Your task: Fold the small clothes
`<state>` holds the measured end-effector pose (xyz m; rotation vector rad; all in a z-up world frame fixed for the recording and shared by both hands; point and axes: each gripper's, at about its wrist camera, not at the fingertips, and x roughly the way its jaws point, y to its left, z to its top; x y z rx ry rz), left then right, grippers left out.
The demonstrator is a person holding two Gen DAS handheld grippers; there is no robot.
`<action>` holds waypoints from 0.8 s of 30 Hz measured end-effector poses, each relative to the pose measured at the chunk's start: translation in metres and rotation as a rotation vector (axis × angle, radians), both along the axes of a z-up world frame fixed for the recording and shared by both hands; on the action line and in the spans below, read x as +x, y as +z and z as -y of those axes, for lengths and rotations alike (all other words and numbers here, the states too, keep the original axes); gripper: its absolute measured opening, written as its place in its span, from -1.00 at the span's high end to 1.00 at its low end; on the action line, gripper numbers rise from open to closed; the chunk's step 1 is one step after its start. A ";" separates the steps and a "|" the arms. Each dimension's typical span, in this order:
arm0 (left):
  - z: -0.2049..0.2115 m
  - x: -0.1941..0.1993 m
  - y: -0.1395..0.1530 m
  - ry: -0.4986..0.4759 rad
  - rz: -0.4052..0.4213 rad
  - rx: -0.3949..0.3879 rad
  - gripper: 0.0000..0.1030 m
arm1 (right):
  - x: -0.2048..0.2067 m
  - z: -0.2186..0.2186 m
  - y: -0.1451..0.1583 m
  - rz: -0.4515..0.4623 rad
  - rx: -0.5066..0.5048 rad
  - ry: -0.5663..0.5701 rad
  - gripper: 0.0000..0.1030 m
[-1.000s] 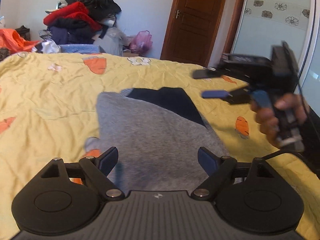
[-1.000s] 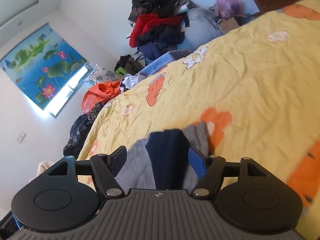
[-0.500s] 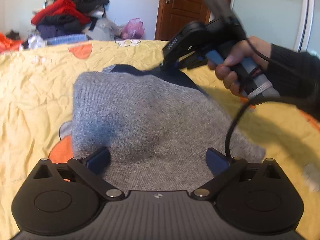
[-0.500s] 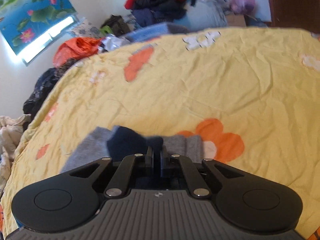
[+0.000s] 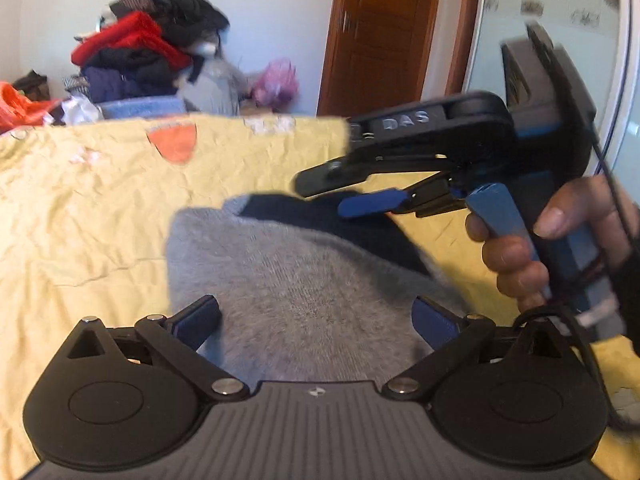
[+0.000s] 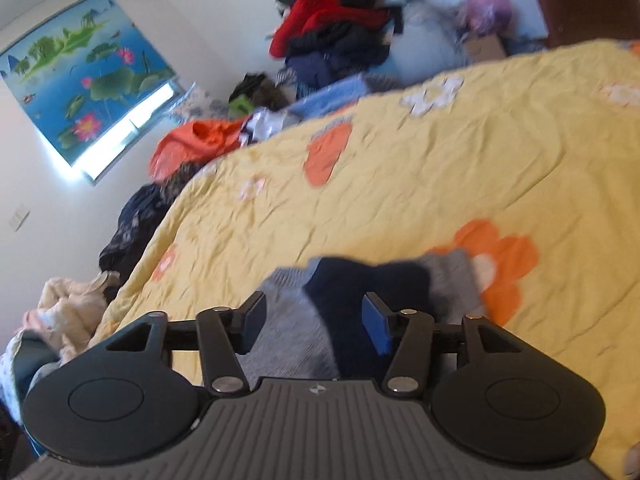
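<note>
**Left wrist view: grey knit flat on the bed, both tongs free of it**

Left wrist view puts the grey knit (image 5: 304, 292) in the lower middle of the frame, spread on the yellow bedspread (image 5: 100, 208) with its navy band (image 5: 340, 220) at the far end, toward the frame's centre. It lies flat, probably so its edges can be found and lifted for a fold.

The left tongs (image 5: 316, 320) sit at the bottom of the frame, spread as wide as they go, one blue pad on each side of the knit's near part. Nothing is pinched; that spread looks meant to straddle the cloth before a grasp.

The right tongs (image 5: 340, 192) come in from the right of the frame, held by a hand (image 5: 520, 256) in a dark sleeve, and hover over the navy band. In the right wrist view the right tongs (image 6: 316, 320) appear at lower centre with their jaws opening; the navy band (image 6: 352, 292) shows in the gap between them, but no pad presses on it. That fits a hand freeing the far end, or readying to take it again.

A clothes pile (image 5: 148, 48) fills the upper left, beyond the bed; a wooden door (image 5: 384, 28) stands upper centre. The right wrist view also shows a lotus blind (image 6: 84, 92) at upper left.
</note>
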<state>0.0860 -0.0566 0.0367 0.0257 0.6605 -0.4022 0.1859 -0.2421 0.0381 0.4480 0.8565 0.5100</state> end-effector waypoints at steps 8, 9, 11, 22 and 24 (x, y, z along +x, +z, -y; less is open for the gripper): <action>0.012 0.012 -0.022 -0.011 0.002 0.072 -1.00 | 0.020 0.005 -0.033 -0.057 -0.059 -0.065 0.91; 0.014 0.010 -0.022 -0.010 0.006 0.082 -1.00 | 0.021 0.007 -0.035 -0.061 -0.052 -0.066 0.91; 0.015 0.006 -0.019 -0.009 0.016 0.098 -1.00 | 0.020 0.016 -0.038 -0.089 0.004 -0.077 0.90; -0.050 -0.030 -0.006 0.145 -0.049 -0.088 -1.00 | -0.078 0.043 0.005 0.034 0.126 -0.047 -0.22; -0.054 -0.022 -0.007 0.176 -0.083 -0.130 -1.00 | -0.081 0.038 -0.001 0.009 0.133 -0.034 -0.22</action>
